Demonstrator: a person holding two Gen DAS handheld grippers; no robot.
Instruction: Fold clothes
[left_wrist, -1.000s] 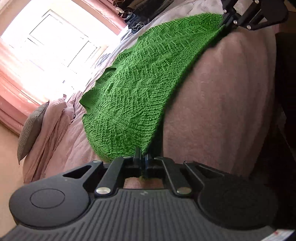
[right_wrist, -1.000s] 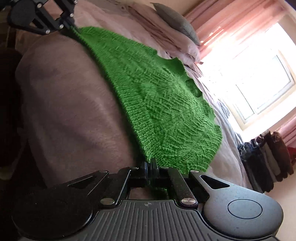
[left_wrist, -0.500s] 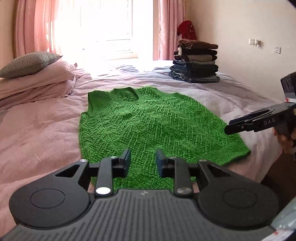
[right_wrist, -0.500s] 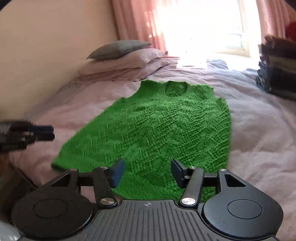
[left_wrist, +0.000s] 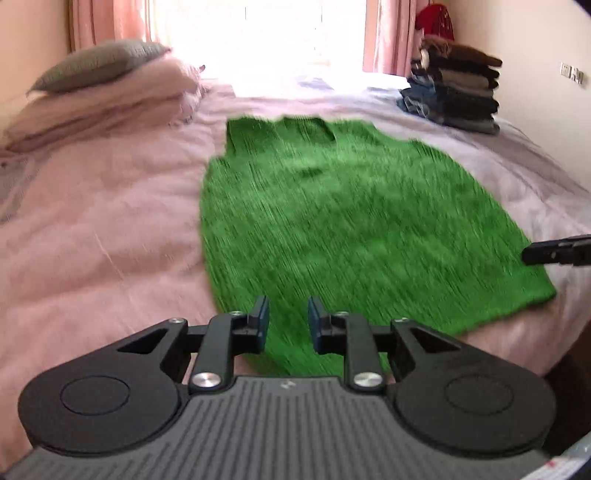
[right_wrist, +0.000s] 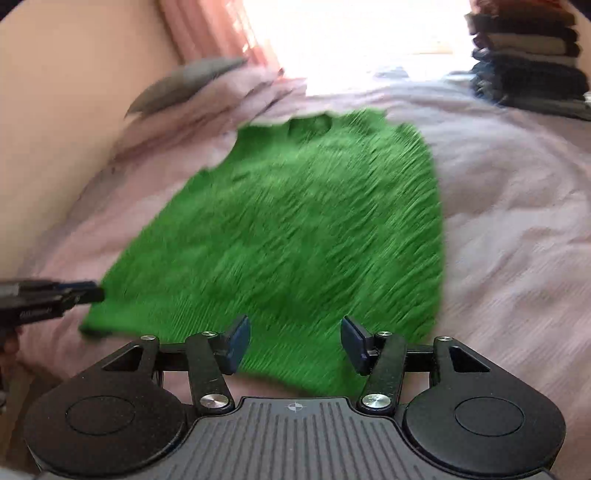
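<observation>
the bed (left_wrist: 92, 236) fills both views, spread with a pinkish cover; on it the green knitted vest (left_wrist: 343, 229) lies flat, neckline toward the bright window and hem at the near edge, where a little of it hangs over; both pictures are blurred, so the knit pattern cannot be read; at the head of the bed a grey pillow (left_wrist: 99, 64) sits on top of pink pillows (left_wrist: 110, 99); far to the right a stack of folded clothes (left_wrist: 458, 88) stands on the cover, well apart from the vest; the right gripper (right_wrist: 295, 341) hangs above the hem with its jaws spread wide, nothing pinched; the left gripper (left_wrist: 286, 325) hangs above the hem's left part, jaws a narrow gap apart and closing, with no cloth held between them.
</observation>
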